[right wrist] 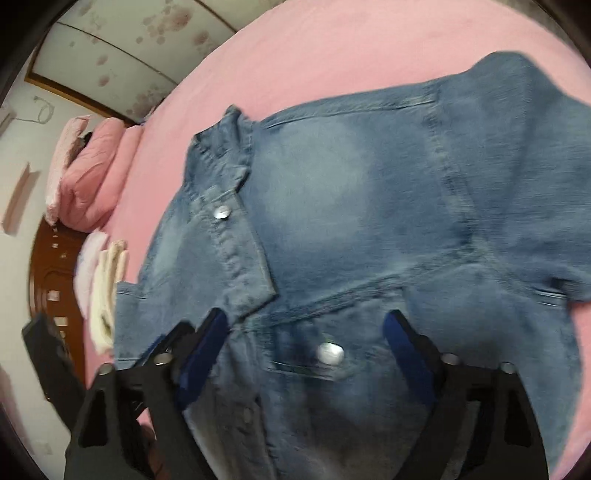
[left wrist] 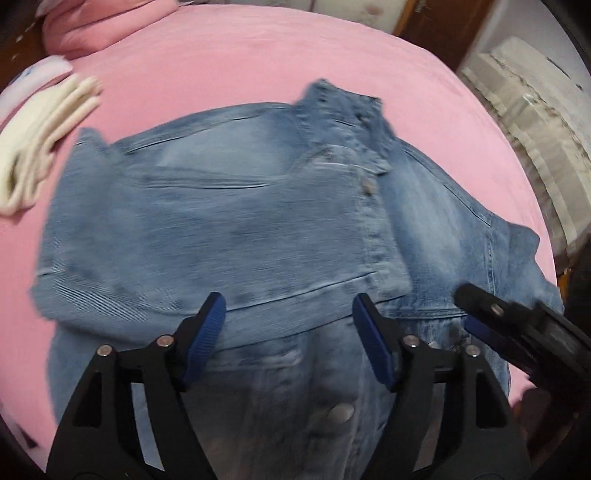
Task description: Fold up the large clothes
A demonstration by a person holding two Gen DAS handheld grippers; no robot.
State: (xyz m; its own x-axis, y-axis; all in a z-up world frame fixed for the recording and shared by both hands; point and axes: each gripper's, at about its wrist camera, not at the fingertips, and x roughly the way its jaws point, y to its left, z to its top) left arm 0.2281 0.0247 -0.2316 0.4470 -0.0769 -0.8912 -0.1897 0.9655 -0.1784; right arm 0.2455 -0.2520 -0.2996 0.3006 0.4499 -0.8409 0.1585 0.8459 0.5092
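A light blue denim jacket [left wrist: 240,221] lies spread on a pink bed sheet [left wrist: 221,62], collar away from me, metal buttons showing. My left gripper [left wrist: 290,325] is open just above the jacket's lower front, holding nothing. My right gripper [right wrist: 303,332] is open over the jacket [right wrist: 369,203] near a chest button [right wrist: 330,352], holding nothing. The right gripper also shows at the right edge of the left wrist view [left wrist: 517,325], over the jacket's right side. The left gripper's body shows at the left of the right wrist view [right wrist: 48,350].
A folded cream cloth [left wrist: 40,136] lies on the sheet left of the jacket. Pink folded bedding [left wrist: 99,22] sits at the far left corner. A pale wrapped stack [left wrist: 535,122] stands beyond the bed's right edge. A wooden headboard [right wrist: 51,280] borders the bed.
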